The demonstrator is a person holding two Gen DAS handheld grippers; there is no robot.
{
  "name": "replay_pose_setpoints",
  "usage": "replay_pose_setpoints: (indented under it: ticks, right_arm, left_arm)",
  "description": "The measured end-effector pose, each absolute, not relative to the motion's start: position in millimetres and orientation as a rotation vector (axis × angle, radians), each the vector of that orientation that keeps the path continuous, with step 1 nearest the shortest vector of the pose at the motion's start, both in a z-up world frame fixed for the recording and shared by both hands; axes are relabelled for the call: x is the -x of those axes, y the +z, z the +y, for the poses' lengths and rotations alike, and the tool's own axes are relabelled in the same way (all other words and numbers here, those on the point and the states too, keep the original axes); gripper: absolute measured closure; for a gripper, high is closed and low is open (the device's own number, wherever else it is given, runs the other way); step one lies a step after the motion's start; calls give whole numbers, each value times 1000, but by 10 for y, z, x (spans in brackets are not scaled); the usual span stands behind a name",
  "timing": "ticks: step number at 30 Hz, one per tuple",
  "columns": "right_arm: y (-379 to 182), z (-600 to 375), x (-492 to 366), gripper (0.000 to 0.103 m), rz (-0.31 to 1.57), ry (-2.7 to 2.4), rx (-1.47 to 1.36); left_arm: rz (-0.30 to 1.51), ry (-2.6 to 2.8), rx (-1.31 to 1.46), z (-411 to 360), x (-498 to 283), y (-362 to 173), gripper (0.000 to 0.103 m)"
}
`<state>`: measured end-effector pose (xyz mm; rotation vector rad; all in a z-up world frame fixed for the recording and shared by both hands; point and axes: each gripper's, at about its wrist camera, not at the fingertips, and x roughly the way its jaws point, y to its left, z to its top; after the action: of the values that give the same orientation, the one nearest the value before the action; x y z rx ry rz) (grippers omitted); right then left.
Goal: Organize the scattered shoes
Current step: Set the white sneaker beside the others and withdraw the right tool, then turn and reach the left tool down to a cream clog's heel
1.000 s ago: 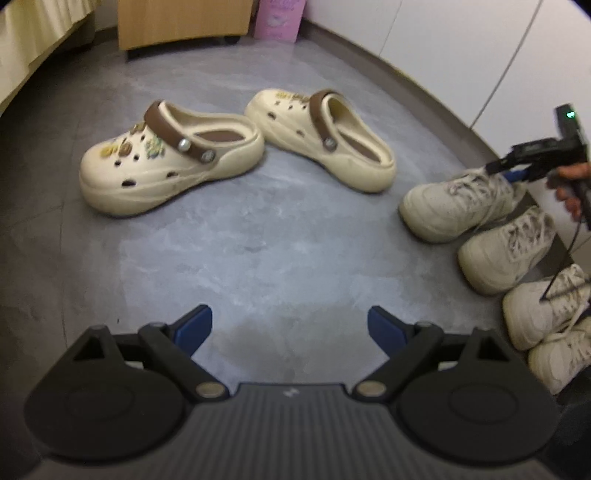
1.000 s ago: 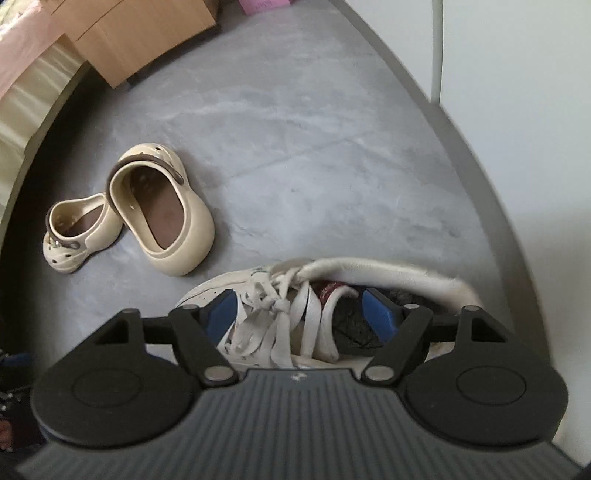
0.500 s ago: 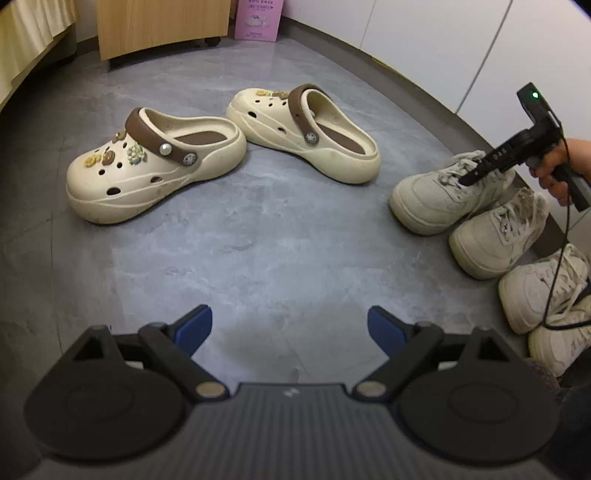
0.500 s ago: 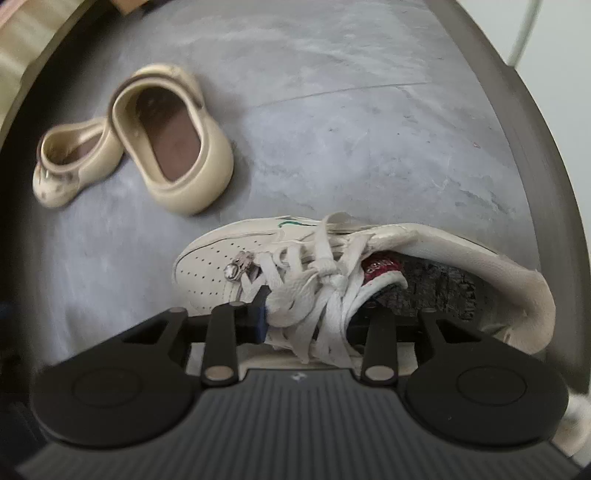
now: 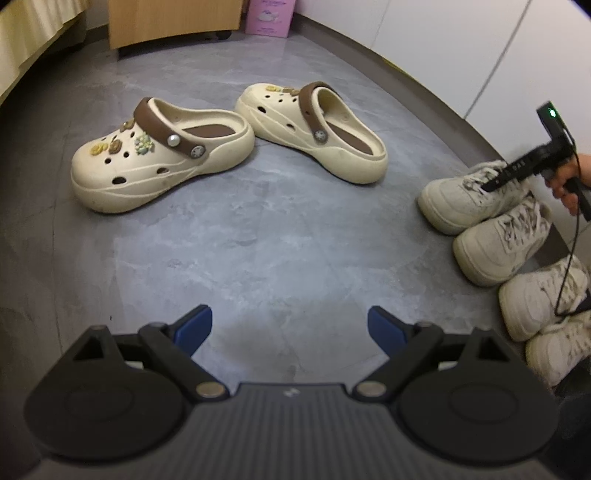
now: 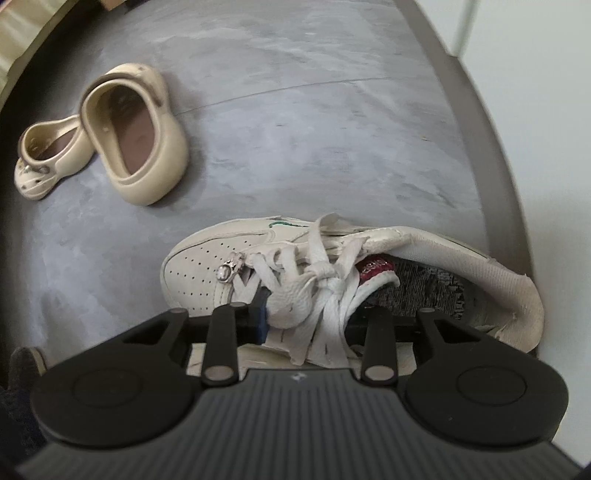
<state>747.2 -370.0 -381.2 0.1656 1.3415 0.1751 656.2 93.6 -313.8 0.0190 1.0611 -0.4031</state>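
Note:
Two cream clogs with brown straps, one (image 5: 159, 162) and the other (image 5: 314, 133), lie apart on the grey floor. Several white sneakers line the right wall; the farthest is (image 5: 469, 195). My left gripper (image 5: 290, 325) hangs open over bare floor, holding nothing. My right gripper (image 6: 306, 314) points down onto that farthest sneaker (image 6: 207, 269). Its blue pads pinch the bunched laces and tongue, though the jaws are opening slightly. In the left wrist view, the right gripper (image 5: 493, 184) meets the sneaker's laces.
A wooden cabinet (image 5: 173, 22) and a pink box (image 5: 271, 14) stand at the back. White panels (image 5: 480, 55) with a dark baseboard run along the right. A hand (image 5: 569, 181) holds the right gripper and a cable (image 5: 569, 266) hangs over the sneakers.
The right jaws went from wide around the sneaker to narrow on its laces and tongue, and the gripper tipped further down. The left gripper stayed put and open.

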Motion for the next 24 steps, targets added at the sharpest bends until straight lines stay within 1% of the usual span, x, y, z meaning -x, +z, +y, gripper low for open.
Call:
replay_pose_setpoints:
  ticks: [3, 4, 5, 6, 7, 9, 13, 17, 20, 24]
  right_arm:
    - [-3772, -3682, -7432, 52, 1308, 156, -134]
    - [-3751, -3689, -7403, 44, 1291, 144, -134]
    - [-3729, -3699, -7373, 40, 1275, 130, -136]
    - [-3677, -3716, -7308, 27, 1253, 108, -152]
    - [-3619, -3735, -7235, 20, 1229, 85, -171]
    - [-3468, -3766, -7051, 15, 1173, 55, -219]
    - [-3148, -3742, -6516, 15, 1023, -7, -290]
    - [-2919, -3605, -6019, 15, 936, -7, -421]
    - [-2659, -3392, -5775, 15, 910, 68, -496]
    - [-1949, -3090, -5767, 15, 892, 146, -458]
  left_arm:
    - [1046, -394, -3, 913, -6561, -3083, 9]
    - [1043, -385, 14, 901, -6560, -3067, 9]
    - [1042, -384, 43, 886, -6563, -3052, 9]
    - [1043, -390, 69, 870, -6568, -3039, 9]
    - [1045, -407, 86, 854, -6579, -3031, 9]
    - [1041, -414, 104, 819, -6611, -2988, 9]
    - [1036, -304, 139, 878, -6639, -2941, 9]
    - [1056, -178, 86, 949, -6647, -2859, 9]
    - [1046, -86, 113, 1098, -6685, -2578, 9]
    - [987, -114, 155, 1149, -6697, -2040, 9]
